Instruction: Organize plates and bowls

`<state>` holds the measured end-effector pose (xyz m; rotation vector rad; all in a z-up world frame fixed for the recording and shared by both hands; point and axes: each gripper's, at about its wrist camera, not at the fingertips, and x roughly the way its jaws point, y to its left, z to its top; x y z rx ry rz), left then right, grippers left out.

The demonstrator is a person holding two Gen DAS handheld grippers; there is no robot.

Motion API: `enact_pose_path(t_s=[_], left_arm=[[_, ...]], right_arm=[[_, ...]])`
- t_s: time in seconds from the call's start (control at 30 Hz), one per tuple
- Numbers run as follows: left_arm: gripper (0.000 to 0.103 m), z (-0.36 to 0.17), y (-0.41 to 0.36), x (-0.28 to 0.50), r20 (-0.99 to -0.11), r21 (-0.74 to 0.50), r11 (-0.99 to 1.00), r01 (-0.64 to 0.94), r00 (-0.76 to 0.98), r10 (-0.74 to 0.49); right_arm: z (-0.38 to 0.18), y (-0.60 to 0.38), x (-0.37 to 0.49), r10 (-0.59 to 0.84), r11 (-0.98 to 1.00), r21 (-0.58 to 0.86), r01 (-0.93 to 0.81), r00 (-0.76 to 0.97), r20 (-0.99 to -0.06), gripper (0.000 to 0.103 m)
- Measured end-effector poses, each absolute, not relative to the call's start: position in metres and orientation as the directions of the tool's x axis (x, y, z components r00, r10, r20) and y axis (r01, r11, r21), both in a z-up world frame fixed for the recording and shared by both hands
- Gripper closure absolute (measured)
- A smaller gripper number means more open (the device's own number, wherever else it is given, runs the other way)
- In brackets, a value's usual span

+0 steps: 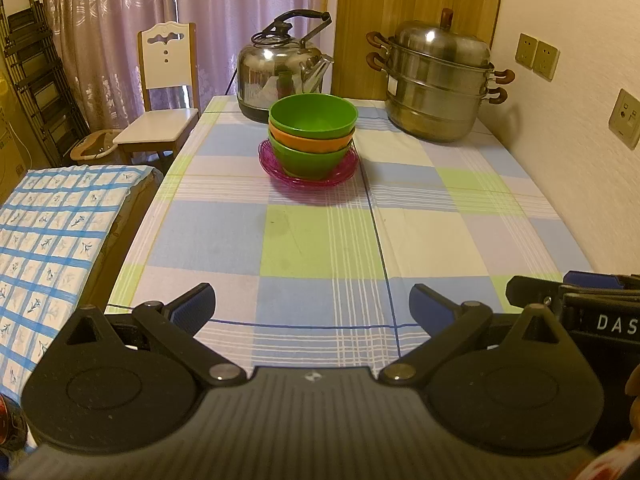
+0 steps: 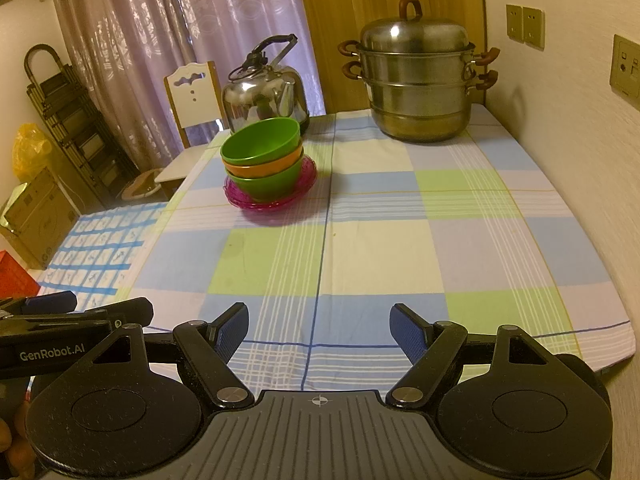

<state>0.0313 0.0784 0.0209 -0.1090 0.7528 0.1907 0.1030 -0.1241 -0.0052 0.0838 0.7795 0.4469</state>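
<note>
Three nested bowls, green point(image 1: 313, 115) over orange point(image 1: 310, 142) over green, stand on stacked pink plates point(image 1: 308, 178) at the far middle of the table. The same stack point(image 2: 261, 147) on the pink plates point(image 2: 272, 198) shows in the right wrist view. My left gripper point(image 1: 313, 308) is open and empty, held low over the table's near edge, far from the stack. My right gripper point(image 2: 319, 330) is open and empty, also over the near edge. Each gripper shows at the edge of the other's view: the right one point(image 1: 576, 292) and the left one point(image 2: 76, 312).
The table carries a checked cloth point(image 1: 320, 240). A steel kettle point(image 1: 280, 68) stands right behind the stack. A steel steamer pot point(image 1: 436, 80) stands at the far right by the wall. A chair point(image 1: 164, 92) and a blue-checked covered surface point(image 1: 52, 232) are to the left.
</note>
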Motion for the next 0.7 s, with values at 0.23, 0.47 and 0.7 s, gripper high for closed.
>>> enact_pose_path(t_s=[0.23,0.47,0.7], left_arm=[[0.000,0.0213,0.0786,0.0312,-0.688,-0.029,0.977,-0.211,0.713,0.133],[0.000,0.0214,0.0786,0.0312,-0.687,-0.031,0.977,-0.212,0.715,0.134],[0.000,0.0195,0.0776,0.0325,-0.677,-0.040,0.977,-0.210,0.725,0.129]], right_arm=[[-0.0052,-0.1240,0.1031,0.420,0.903,0.236,-0.359,0.622,-0.660,0.026],[-0.0056,-0.1240,0.1030,0.420,0.903,0.236,-0.360,0.622,-0.660,0.026],[-0.0070,-0.1248,0.1033,0.422,0.902,0.238,-0.360,0.623,-0.658,0.026]])
